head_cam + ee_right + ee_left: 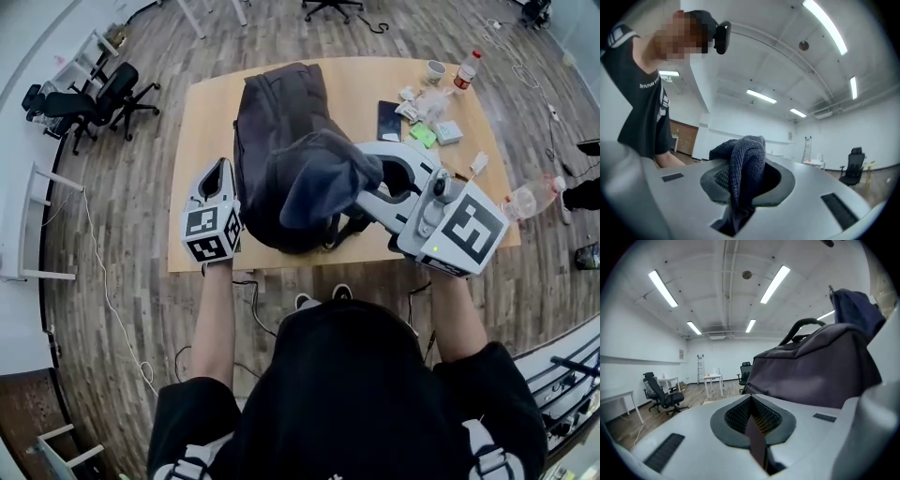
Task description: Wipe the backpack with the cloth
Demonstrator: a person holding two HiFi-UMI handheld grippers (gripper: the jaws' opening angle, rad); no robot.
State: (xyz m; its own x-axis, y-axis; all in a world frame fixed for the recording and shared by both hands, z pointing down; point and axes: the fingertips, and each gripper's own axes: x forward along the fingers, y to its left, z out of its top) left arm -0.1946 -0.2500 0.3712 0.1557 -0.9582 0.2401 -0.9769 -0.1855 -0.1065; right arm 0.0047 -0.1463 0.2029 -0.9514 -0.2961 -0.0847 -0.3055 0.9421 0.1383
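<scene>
Both tools up over the counter (206,122), so straight to the right claw (367,178): clenched on the cloth (323,183), dark blue-grey knit bunched between the pads. Spilling out over the top of them and trailing down toward the camera in the right gripper view. From the head view, hanging in a loose fold across the near right side of the backpack (272,112); touching it or just clear of it, hard to call.

Dark and bulky, that backpack, lying lengthwise in the middle of the counter, carry handle arching up at one end in the left gripper view.

Over to the left claw (223,167): pressed flat together, pinching a thin dark strap (757,441), seen edge-on running down from the seam of the pads. Parked just beside the backpack's near left flank, pointing along it.

Well apart, at the far right corner of the counter: a dark phone (388,120), a cup (435,71), a red-capped bottle (466,70) and a scatter of small packets.
</scene>
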